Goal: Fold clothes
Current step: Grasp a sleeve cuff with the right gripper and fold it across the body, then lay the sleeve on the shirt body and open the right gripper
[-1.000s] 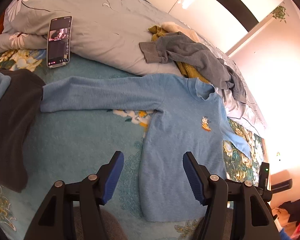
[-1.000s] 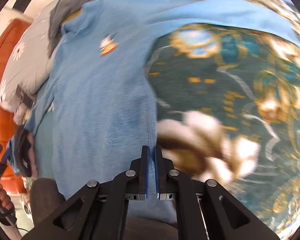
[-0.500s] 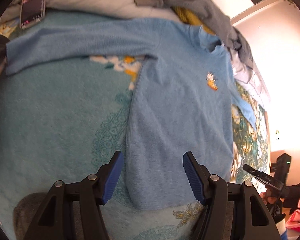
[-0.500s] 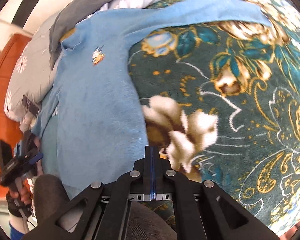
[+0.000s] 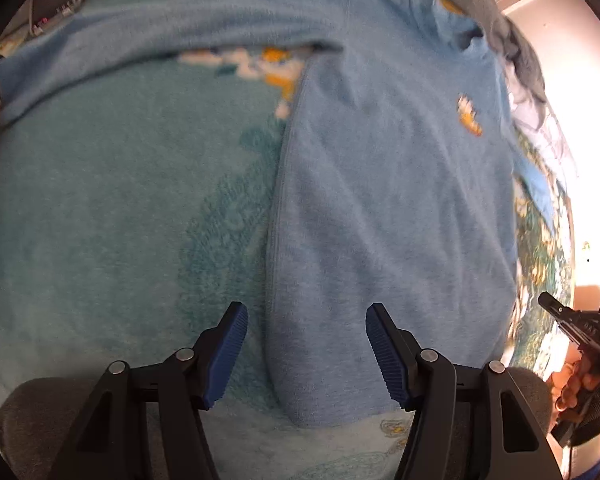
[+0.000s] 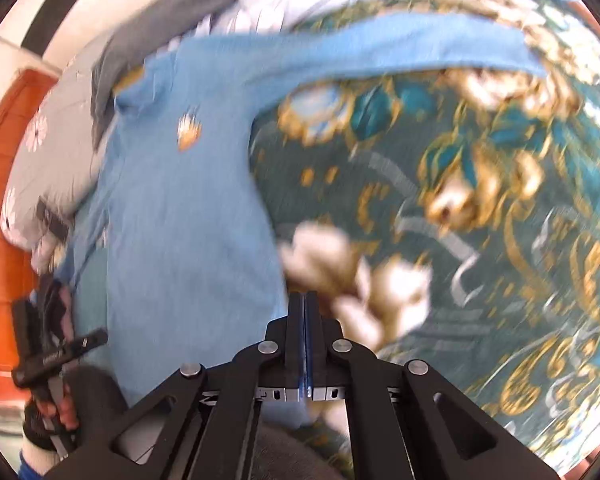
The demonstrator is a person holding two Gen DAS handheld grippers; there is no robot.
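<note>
A floral blanket (image 6: 480, 216) covers the bed, with a light blue sweater (image 5: 388, 208) spread flat across it, sleeves out, hem toward six o'clock. The left claw (image 5: 306, 354) hovers over the hem's corner, blue pads apart, gripping nothing. The right claw (image 6: 305, 320), at the sweater's three o'clock edge, is pressed together, empty.

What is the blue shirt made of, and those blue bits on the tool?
The blue shirt looks like soft, fuzzy knit or fleece: matte and nappy. The left tool's pads look like ribbed rubber or plastic, with fine ridges; which one isn't clear.
</note>
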